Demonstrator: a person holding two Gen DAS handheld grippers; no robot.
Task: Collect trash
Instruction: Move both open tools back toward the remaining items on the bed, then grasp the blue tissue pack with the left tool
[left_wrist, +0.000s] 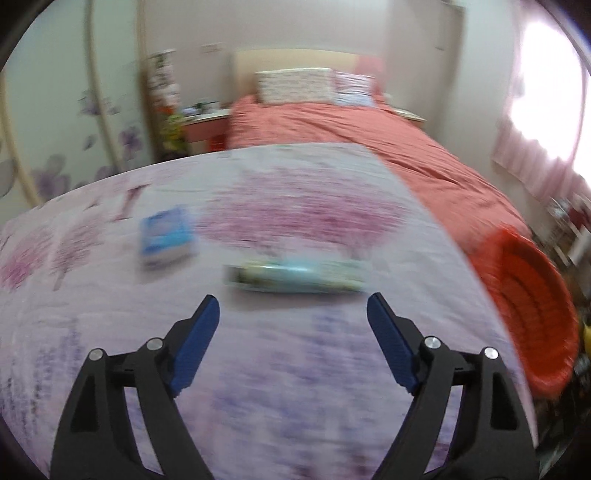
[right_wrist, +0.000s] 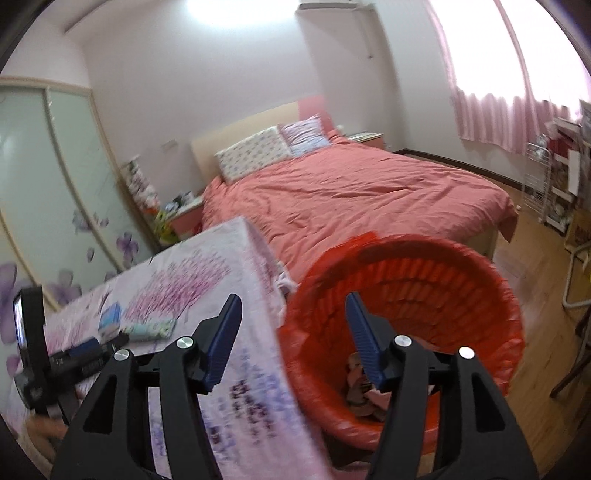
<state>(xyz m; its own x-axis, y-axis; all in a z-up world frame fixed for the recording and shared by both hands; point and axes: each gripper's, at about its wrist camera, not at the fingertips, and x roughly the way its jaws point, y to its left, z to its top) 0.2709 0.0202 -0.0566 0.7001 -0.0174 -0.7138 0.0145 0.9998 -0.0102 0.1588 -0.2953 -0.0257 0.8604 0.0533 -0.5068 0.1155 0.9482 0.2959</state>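
Left wrist view: left claw (left_wrist: 291, 308) spread wide, empty, near green wrapper (left_wrist: 295, 276) mid-worktop (left_wrist: 110, 332) — right claw (right_wrist: 293, 308) likewise released, above red bin (right_wrist: 461, 280).

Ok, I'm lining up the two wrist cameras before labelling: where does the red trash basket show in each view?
Left wrist: the red trash basket sits at the right edge, beside the flower-print table, partly cut off by the lens rim.
Right wrist: the basket fills the lower centre-right, its mouth facing the camera, with some scraps inside.
Shared landmark: the long greenish packet lying on the table, seen small at lower left in the right wrist view.
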